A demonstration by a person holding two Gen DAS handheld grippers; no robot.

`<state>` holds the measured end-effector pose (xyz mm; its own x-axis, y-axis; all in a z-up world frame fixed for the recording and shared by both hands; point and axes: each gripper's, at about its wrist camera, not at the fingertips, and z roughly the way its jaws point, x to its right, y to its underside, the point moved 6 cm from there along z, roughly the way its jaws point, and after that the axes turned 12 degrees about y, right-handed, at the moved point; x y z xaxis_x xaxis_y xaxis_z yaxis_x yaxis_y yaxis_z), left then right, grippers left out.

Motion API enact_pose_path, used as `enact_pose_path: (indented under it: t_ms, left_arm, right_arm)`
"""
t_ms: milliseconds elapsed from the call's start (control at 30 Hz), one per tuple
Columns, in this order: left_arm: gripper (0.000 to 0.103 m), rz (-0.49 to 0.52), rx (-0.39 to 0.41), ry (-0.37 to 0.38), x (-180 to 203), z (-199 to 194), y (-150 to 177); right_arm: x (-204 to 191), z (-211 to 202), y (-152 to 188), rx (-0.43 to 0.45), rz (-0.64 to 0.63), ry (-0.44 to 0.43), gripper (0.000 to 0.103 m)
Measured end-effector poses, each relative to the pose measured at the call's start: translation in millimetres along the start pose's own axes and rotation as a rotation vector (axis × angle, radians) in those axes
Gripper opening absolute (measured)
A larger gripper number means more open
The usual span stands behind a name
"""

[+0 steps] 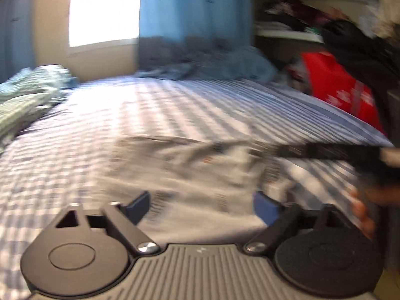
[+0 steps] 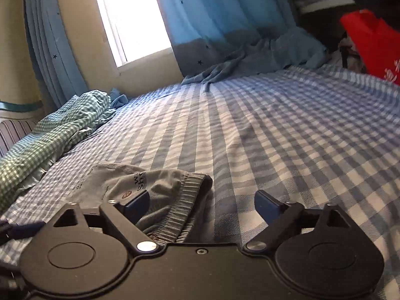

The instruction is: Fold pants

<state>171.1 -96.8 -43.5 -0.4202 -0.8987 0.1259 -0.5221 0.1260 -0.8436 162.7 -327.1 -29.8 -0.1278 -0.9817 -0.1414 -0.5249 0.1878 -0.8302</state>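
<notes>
Grey pants (image 2: 150, 187) with small printed marks and a ribbed elastic waistband lie bunched on the blue checked bed sheet (image 2: 287, 137). In the right wrist view they sit at the lower left, under and just ahead of my right gripper (image 2: 200, 207), which is open and empty, with its left finger over the fabric. In the blurred left wrist view the pants (image 1: 200, 170) spread flat ahead of my left gripper (image 1: 202, 207), which is open and empty just above them. The other gripper (image 1: 350, 152) shows as a dark shape at the right, over the pants' right edge.
A crumpled green checked cloth (image 2: 50, 145) lies at the bed's left edge. A blue curtain (image 2: 225, 25) drapes onto the far end of the bed below a bright window (image 2: 132, 17). A red bag (image 2: 375, 45) and cluttered shelves (image 1: 312, 12) stand at the right.
</notes>
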Motion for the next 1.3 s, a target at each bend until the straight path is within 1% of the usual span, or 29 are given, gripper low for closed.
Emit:
enact_pose_path:
  t_ms: [67, 100, 133, 200, 233, 267, 333, 467, 500, 600, 667, 733, 800, 867, 900, 967, 1033, 1100, 1167, 1233, 1300]
  left_arm:
    - [0.103, -0.057, 0.012, -0.126, -30.9, 3.8, -2.4]
    - [0.103, -0.076, 0.008, -0.164, -43.8, 8.4, -1.9]
    - [0.103, -0.092, -0.010, -0.195, -56.1, 14.5, 1.3]
    - [0.102, -0.103, -0.085, -0.253, -76.7, 24.3, 12.6]
    - [0.102, -0.099, -0.108, -0.274, -84.2, 25.3, 19.1]
    - [0.102, -0.096, -0.111, -0.286, -91.2, 20.9, 26.5]
    - [0.103, -0.129, -0.091, -0.276, -101.8, 13.3, 36.9]
    - [0.103, -0.262, -0.074, -0.208, -122.2, 8.5, 46.9]
    - [0.103, -0.271, -0.073, -0.201, -127.4, 7.2, 47.8]
    - [0.103, -0.223, -0.081, -0.218, -125.7, 0.1, 44.5]
    - [0.103, -0.195, -0.054, -0.237, -126.7, -4.5, 32.7]
    - [0.103, -0.191, -0.005, -0.241, -127.5, -4.2, 10.9]
    - [0.103, -0.206, 0.031, -0.211, -128.5, 4.9, -12.1]
    - [0.103, -0.191, 0.049, -0.187, -126.8, 22.2, -33.3]
    - [0.103, -0.168, 0.044, -0.186, -126.3, 33.8, -41.7]
    - [0.103, -0.115, 0.013, -0.214, -127.5, 60.8, -55.3]
    - [0.103, -0.071, -0.014, -0.238, -129.9, 84.2, -62.3]
    - [0.103, -0.043, -0.061, -0.270, -137.1, 108.4, -63.5]
    - [0.103, -0.035, -0.107, -0.296, -146.2, 126.7, -58.8]
    - [0.103, -0.057, -0.123, -0.289, -152.4, 136.8, -50.8]
    - [0.103, -0.097, -0.126, -0.266, -157.2, 142.4, -42.0]
  right_arm:
    - [-17.5, -8.8, 7.3, 0.047, -0.088, 0.036, 0.099]
    - [-26.8, -11.1, 12.2, 0.065, -0.139, 0.059, 0.099]
    - [-34.4, -12.0, 17.5, 0.081, -0.191, 0.089, 0.099]
    - [-43.7, -10.8, 29.4, 0.096, -0.287, 0.177, 0.099]
    - [-44.1, -10.4, 35.8, 0.099, -0.316, 0.214, 0.099]
    - [-41.8, -12.0, 41.7, 0.101, -0.326, 0.236, 0.100]
    - [-33.1, -16.2, 52.1, 0.100, -0.304, 0.253, 0.102]
    - [-18.2, -17.2, 69.1, 0.082, -0.238, 0.243, 0.102]
    - [-16.5, -16.0, 71.3, 0.083, -0.223, 0.238, 0.102]
    - [-18.1, -21.3, 67.4, 0.087, -0.220, 0.225, 0.102]
    - [-21.6, -30.9, 55.7, 0.139, -0.232, 0.210, 0.102]
    - [-25.4, -31.1, 39.6, 0.189, -0.251, 0.223, 0.102]
    - [-30.5, -20.1, 24.4, 0.215, -0.286, 0.246, 0.102]
    - [-35.5, -2.3, 11.5, 0.231, -0.306, 0.271, 0.102]
    - [-36.9, 8.3, 6.3, 0.223, -0.313, 0.281, 0.102]
    - [-39.2, 27.5, -1.7, 0.217, -0.333, 0.312, 0.102]
    - [-40.1, 43.0, -6.4, 0.209, -0.367, 0.341, 0.102]
    - [-39.1, 54.9, -7.2, 0.194, -0.394, 0.369, 0.102]
    - [-35.9, 64.1, -3.9, 0.172, -0.408, 0.382, 0.102]
    - [-33.9, 72.9, 5.0, 0.146, -0.428, 0.394, 0.102]
    - [-32.7, 81.4, 14.4, 0.108, -0.452, 0.404, 0.102]
